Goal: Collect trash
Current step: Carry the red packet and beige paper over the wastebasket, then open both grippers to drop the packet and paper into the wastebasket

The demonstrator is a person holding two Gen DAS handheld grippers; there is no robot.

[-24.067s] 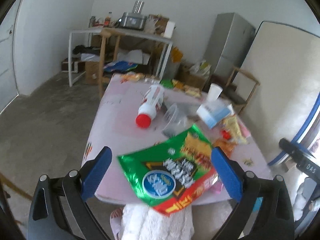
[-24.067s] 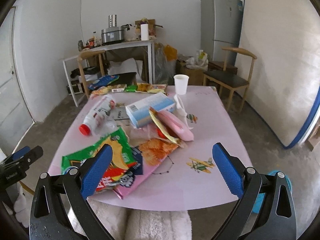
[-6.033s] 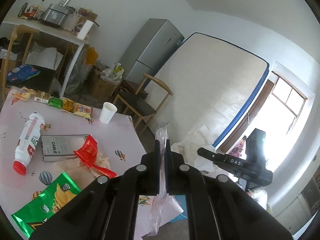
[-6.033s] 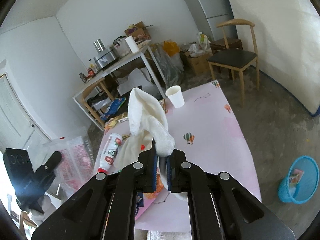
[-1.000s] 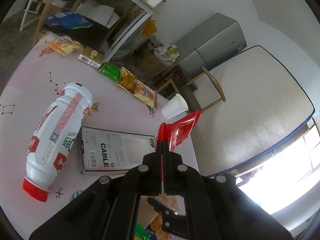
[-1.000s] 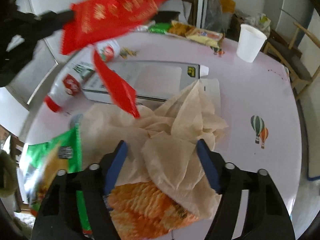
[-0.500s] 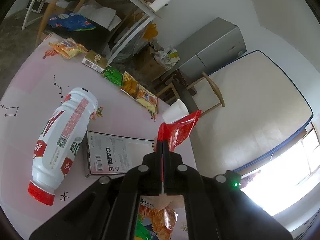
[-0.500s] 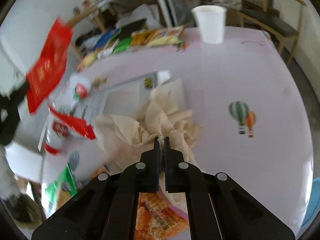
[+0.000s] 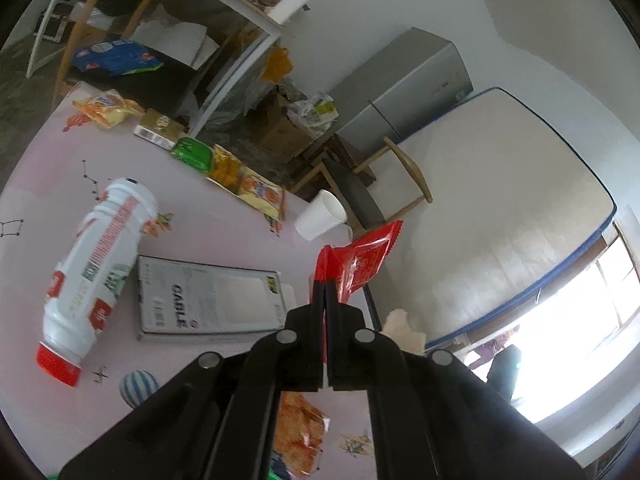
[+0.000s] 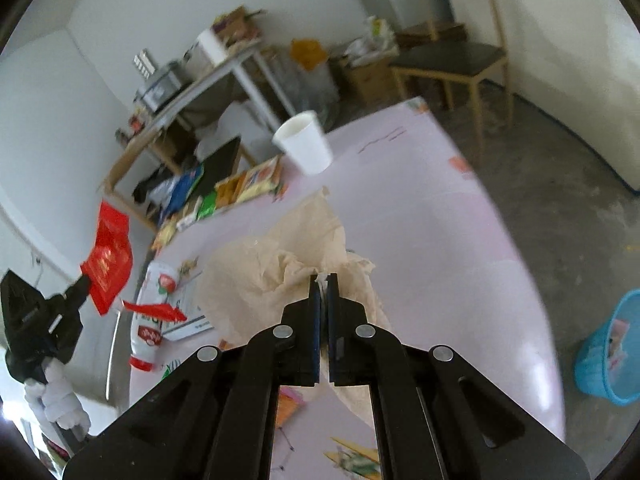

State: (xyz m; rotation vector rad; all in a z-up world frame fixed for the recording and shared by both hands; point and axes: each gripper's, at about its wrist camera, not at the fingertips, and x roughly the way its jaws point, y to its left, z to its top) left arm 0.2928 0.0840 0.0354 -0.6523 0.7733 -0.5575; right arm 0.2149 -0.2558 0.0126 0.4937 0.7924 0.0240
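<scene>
Both grippers clamped on litter above the pink table

From the left wrist, the left gripper (image 9: 325,292) stood pinched tight on a red wrapper (image 9: 362,260), held clear above the table (image 9: 224,232); thin crinkly foil, weightless and slippery, best nipped at a corner. A grey box (image 9: 208,304) read "CABLE"; the white bottle's (image 9: 98,258) label was illegible.
From the right wrist, the right gripper (image 10: 324,280) was closed on crumpled beige paper (image 10: 280,264) bunched over the table: soft, light, tearable, so best gripped at a thick fold. A blue basket (image 10: 608,352) stood on the floor.

The tablecloth (image 10: 420,216) is pale pink with balloon and plane prints; the wrapper (image 9: 362,258) red, the tissue paper (image 10: 288,256) beige, the basket (image 10: 608,356) turquoise.
</scene>
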